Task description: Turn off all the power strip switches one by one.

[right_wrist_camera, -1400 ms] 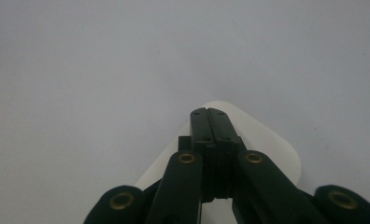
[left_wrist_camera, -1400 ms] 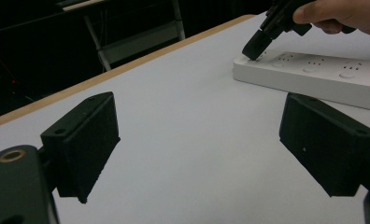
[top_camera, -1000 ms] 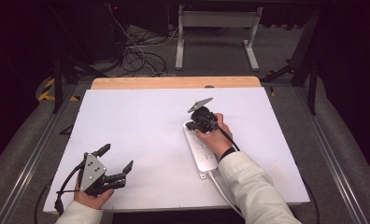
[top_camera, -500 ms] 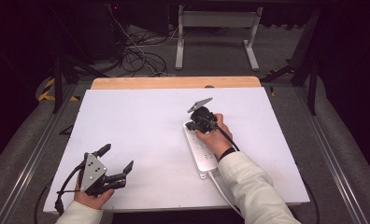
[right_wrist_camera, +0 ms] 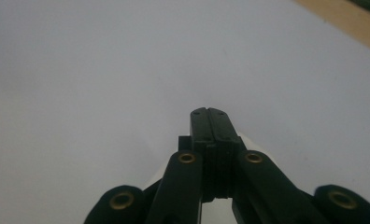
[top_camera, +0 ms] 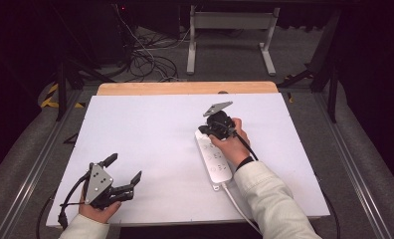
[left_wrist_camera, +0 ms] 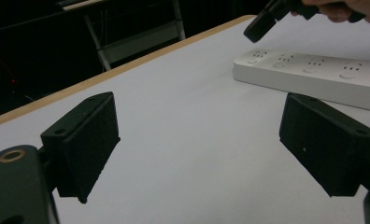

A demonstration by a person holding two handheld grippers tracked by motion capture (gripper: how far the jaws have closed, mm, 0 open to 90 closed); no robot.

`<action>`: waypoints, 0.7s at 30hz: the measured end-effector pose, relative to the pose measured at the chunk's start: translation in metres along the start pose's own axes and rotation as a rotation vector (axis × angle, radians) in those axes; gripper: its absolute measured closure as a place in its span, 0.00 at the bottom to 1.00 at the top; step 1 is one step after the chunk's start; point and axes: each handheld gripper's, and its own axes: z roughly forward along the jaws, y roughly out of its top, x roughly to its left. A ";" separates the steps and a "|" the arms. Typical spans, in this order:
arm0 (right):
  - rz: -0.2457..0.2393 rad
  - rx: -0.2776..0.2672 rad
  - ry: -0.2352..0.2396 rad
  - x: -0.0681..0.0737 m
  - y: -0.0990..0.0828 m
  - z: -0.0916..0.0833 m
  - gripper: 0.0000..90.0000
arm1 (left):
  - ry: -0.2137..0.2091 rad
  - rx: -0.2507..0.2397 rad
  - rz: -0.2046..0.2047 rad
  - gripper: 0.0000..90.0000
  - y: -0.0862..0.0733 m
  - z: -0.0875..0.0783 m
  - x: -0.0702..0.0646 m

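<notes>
White table (top_camera: 150, 129); long white power strip (top_camera: 216, 159), round-buttoned sockets.

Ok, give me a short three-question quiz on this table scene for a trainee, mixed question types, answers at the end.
1. True or false: the right gripper has its jaws closed together with nothing between them.
2. Multiple choice: in the high view, the white power strip lies A) under the right hand, B) beside the left gripper, C) on the floor.
3. Fill in: the left gripper's jaws stand ____ above the white table.

Key:
1. True; the two jaws meet in the right gripper view.
2. A.
3. Open, wide apart with nothing between them.
</notes>
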 end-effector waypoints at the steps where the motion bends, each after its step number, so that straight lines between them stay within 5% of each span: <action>1: 0.001 -0.017 0.010 0.001 0.002 -0.005 1.00 | 0.000 0.000 0.000 0.14 0.000 0.000 0.000; 4: -0.023 -0.042 0.012 0.006 0.005 -0.014 1.00 | 0.000 0.001 0.000 0.14 0.000 -0.001 -0.001; 6: -0.037 -0.063 0.015 0.009 0.006 -0.021 0.80 | 0.001 0.000 -0.003 0.14 0.000 -0.001 -0.001; 11: -0.043 -0.118 0.013 0.015 0.007 -0.041 0.61 | 0.003 -0.002 -0.006 0.14 0.000 -0.001 -0.001; 21: -0.060 -0.167 -0.001 0.028 0.002 -0.076 0.39 | 0.006 -0.001 -0.006 0.14 0.000 -0.001 -0.001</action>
